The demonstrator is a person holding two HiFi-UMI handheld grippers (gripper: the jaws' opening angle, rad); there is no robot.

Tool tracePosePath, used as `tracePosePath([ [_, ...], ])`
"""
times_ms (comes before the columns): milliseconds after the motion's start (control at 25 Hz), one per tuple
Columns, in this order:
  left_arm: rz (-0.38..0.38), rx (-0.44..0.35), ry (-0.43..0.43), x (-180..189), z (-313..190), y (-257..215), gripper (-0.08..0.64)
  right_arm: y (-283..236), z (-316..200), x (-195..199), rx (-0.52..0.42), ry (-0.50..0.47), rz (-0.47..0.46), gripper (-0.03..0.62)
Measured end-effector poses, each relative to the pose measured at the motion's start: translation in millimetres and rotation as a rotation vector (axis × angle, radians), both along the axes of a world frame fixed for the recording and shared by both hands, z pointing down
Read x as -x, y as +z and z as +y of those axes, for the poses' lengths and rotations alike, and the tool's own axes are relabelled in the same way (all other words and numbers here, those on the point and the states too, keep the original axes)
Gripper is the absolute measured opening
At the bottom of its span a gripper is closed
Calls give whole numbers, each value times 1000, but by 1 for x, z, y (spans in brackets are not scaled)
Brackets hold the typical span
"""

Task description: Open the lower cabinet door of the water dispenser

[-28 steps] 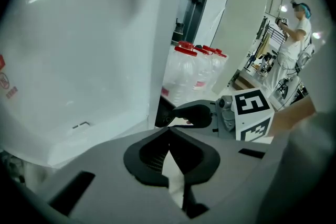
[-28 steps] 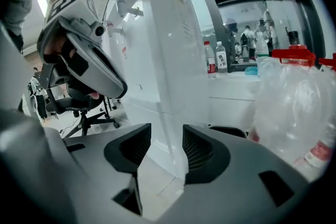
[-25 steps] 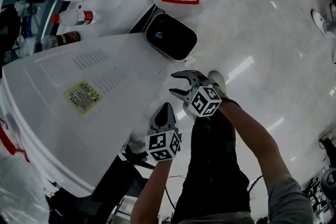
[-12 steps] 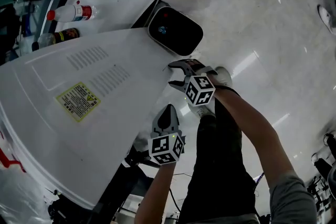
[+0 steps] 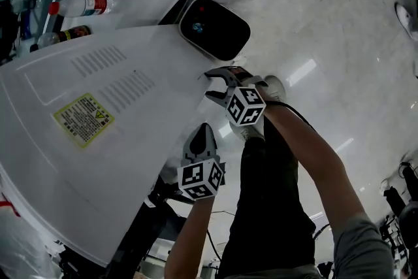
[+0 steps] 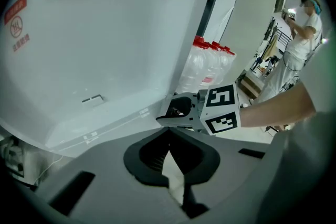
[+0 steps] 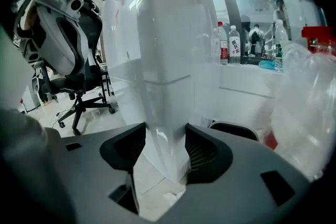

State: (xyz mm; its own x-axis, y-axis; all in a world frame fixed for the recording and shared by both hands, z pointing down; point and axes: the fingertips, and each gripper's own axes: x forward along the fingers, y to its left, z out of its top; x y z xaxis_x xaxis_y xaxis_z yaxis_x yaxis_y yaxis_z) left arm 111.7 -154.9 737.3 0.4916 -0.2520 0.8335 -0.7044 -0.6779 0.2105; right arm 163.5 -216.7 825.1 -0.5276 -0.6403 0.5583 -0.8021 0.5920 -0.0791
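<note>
The lower cabinet door (image 7: 164, 113) of the water dispenser (image 5: 98, 160) is found directly ahead of the right gripper (image 5: 210, 85). Its white vertical edge stands between the jaws, below a seam that is seen across the casing. The jaws are spread wide around that edge and have just been closing in on it; a firm pinch is not yet shown. The left gripper (image 5: 203, 134) is held just behind the right one, nearer the person and beside the dispenser's white wall. Its jaws are pressed together at the tips, with nothing between them.

The door is judged to be a stiff, light panel with a glossy skin, so some slipping of the pads is to be expected. Hold is best taken on the free vertical edge now between the right jaws, away from the hinge side. A steady pull is called for, since a catch or magnet is probably to be overcome and the tall casing could be rocked by a jerk
</note>
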Motion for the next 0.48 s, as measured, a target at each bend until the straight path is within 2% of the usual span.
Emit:
tracePosePath([
  [240,21,-1,13,-5,3,-3,8,0,3,0,14,56,2,238],
  [480,25,-7,22,5,12,-5,8,-1,7,0,24,145,-9,229],
])
